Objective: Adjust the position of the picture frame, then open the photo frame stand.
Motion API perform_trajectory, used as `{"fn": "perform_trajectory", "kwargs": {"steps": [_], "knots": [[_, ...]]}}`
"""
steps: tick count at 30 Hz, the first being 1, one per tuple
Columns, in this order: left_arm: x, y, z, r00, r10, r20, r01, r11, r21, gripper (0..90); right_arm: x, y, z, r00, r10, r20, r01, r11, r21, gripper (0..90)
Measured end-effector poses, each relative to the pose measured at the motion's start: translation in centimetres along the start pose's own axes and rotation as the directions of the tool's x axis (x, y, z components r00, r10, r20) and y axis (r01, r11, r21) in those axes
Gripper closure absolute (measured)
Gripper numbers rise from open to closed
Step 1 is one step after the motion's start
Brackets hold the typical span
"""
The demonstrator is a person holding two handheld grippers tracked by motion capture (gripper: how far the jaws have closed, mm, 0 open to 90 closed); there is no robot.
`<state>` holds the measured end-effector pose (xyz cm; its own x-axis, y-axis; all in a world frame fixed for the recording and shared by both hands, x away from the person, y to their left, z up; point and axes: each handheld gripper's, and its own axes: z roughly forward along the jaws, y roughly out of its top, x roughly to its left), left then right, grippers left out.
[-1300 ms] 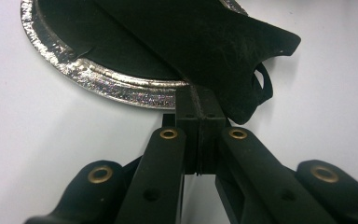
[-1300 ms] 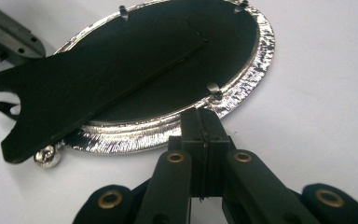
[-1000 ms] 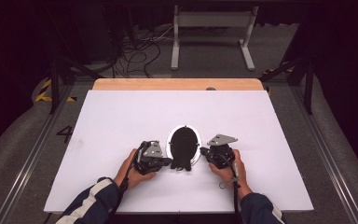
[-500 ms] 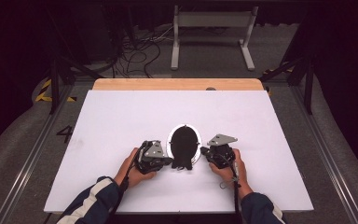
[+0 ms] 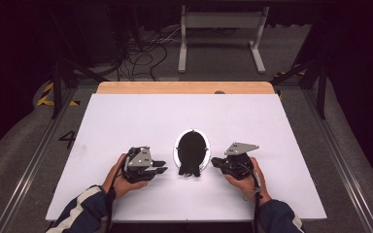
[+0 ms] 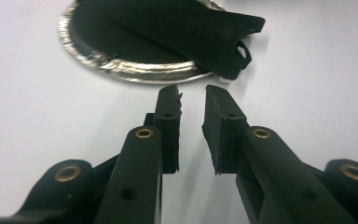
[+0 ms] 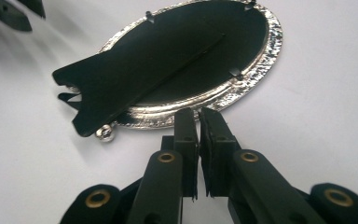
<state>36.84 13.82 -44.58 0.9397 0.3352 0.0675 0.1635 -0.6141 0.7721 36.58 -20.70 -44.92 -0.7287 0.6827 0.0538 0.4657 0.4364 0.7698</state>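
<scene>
My left tongs point(image 5: 161, 167) lie low over the white desk point(image 5: 281, 121), and their jaws have just been opening: a narrow gap now shows between them, with nothing in it. Just ahead of their tips lies the oval silver-rimmed frame point(image 6: 121, 70), face down, with its black backing and the black stand flap point(image 6: 223, 32) reaching past the rim toward my side. My right tongs point(image 5: 215, 161) point at the same frame point(image 7: 256, 79) from the opposite side, their tips just short of the silver rim. Their jaws have also just been parting, only to a thin slit, and they pinch nothing. From above, the frame point(image 5: 192, 150) sits between the two tongs, touched by neither.
</scene>
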Motion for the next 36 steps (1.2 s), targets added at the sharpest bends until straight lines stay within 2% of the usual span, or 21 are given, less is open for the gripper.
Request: {"fn": "perform_trajectory", "kwargs": {"steps": [1,2,3,4,5,7,10,13,15,16,18,22,25,31,33,36], "knots": [[0.1,-0.2,-0.5,0.9999,-0.002,-0.011,0.002,1.0000,-0.005,72.6,0.1,0.0,-0.1,1.0000,-0.006,-0.001,0.006,1.0000,0.002,85.0],[0.3,-0.8,-1.3,0.9989,-0.010,-0.046,0.010,0.9999,-0.004,69.6,0.3,0.1,-0.1,0.9999,-0.014,-0.001,0.014,0.9999,0.005,84.6],[0.3,-0.8,-1.3,0.9989,-0.010,-0.046,0.010,0.9999,-0.004,65.9,0.3,0.1,-0.1,0.9999,-0.014,-0.001,0.014,0.9999,0.005,84.6],[0.6,-1.2,-1.9,0.9962,-0.044,-0.074,0.044,0.9990,-0.007,65.9,0.5,0.1,-0.1,0.9998,-0.020,-0.003,0.020,0.9998,0.009,83.9],[0.9,-1.6,-2.4,0.9910,-0.077,-0.109,0.077,0.9970,-0.007,60.5,0.8,0.1,-0.1,0.9996,-0.028,-0.006,0.029,0.9995,0.013,83.3],[1.6,-2.6,-3.3,0.9827,-0.127,-0.135,0.127,0.9918,-0.015,54.5,1.2,0.0,-0.2,0.9992,-0.038,-0.012,0.039,0.9991,0.018,82.0],[1.8,-4.1,-4.3,0.9627,-0.191,-0.192,0.189,0.9816,-0.026,40.7,1.8,-0.1,-0.5,0.9989,-0.039,-0.024,0.040,0.9989,0.023,81.2],[1.3,-5.2,-5.2,0.9563,-0.201,-0.212,0.200,0.9794,-0.030,33.4,2.2,-0.6,-0.8,0.9986,-0.040,-0.036,0.041,0.9985,0.036,80.4],[0.9,-5.7,-5.6,0.9548,-0.201,-0.219,0.201,0.9794,-0.023,29.7,2.3,-0.8,-0.9,0.9984,-0.039,-0.040,0.041,0.9981,0.045,79.4],[0.8,-5.9,-5.7,0.9559,-0.200,-0.215,0.199,0.9796,-0.026,28.6,2.3,-0.8,-0.9,0.9984,-0.039,-0.042,0.041,0.9979,0.049,79.3],[0.4,-6.2,-6.2,0.9520,-0.211,-0.222,0.207,0.9775,-0.040,26.1,2.3,-0.8,-0.9,0.9984,-0.039,-0.040,0.041,0.9980,0.048,78.4],[0.3,-6.7,-6.8,0.9413,-0.256,-0.220,0.247,0.9665,-0.068,20.7,2.6,-0.7,-0.7,0.9978,-0.046,-0.048,0.048,0.9976,0.050,77.2],[0.4,-7.1,-6.9,0.9363,-0.267,-0.229,0.264,0.9636,-0.043,18.6,2.7,-0.6,-0.6,0.9972,-0.052,-0.053,0.055,0.9970,0.054,75.9],[0.5,-7.4,-6.7,0.9363,-0.266,-0.229,0.268,0.9632,-0.025,18.2,3.0,-0.5,-0.3,0.9959,-0.061,-0.067,0.065,0.9959,0.064,75.6],[0.5,-7.3,-6.5,0.9398,-0.237,-0.246,0.244,0.9699,-0.004,18.2,3.1,-0.4,-0.2,0.9955,-0.068,-0.065,0.073,0.9951,0.067,75.5],[0.5,-7.1,-6.1,0.9407,-0.230,-0.250,0.238,0.9712,0.004,18.2,3.2,-0.3,-0.2,0.9948,-0.078,-0.066,0.083,0.9933,0.080,75.0]]}}
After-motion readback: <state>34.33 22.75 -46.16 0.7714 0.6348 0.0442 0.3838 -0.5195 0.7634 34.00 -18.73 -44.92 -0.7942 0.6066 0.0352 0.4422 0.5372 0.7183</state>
